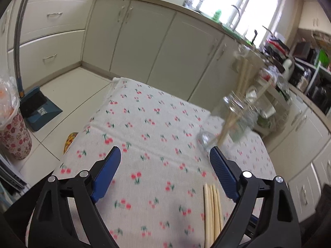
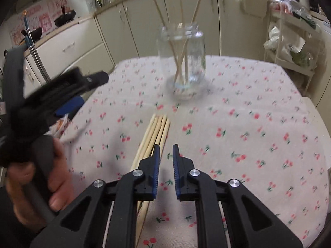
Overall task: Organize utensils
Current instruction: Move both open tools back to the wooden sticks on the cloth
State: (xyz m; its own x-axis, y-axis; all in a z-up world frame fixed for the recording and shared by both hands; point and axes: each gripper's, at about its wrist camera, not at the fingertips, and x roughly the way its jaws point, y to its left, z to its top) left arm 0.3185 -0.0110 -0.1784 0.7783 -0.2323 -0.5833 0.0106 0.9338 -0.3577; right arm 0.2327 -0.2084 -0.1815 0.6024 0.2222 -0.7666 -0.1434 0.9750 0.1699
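A clear glass jar [image 2: 182, 57] stands on the cherry-print tablecloth [image 2: 248, 124] with several wooden chopsticks [image 2: 182, 41] leaning in it; it also shows blurred in the left wrist view [image 1: 233, 119]. A bundle of loose chopsticks [image 2: 157, 132] lies flat on the cloth in front of the jar, also low in the left wrist view [image 1: 213, 212]. My right gripper [image 2: 164, 147] hovers over the near end of the bundle, jaws slightly apart and empty. My left gripper [image 1: 165, 153] is wide open and empty above the cloth, and appears blurred in the right wrist view [image 2: 68, 95].
Cream kitchen cabinets [image 1: 144, 41] run behind the table. A blue dustpan [image 1: 39, 107] and a patterned bin [image 1: 14, 136] stand on the floor at left. A white rack with bags [image 2: 289, 41] stands at right.
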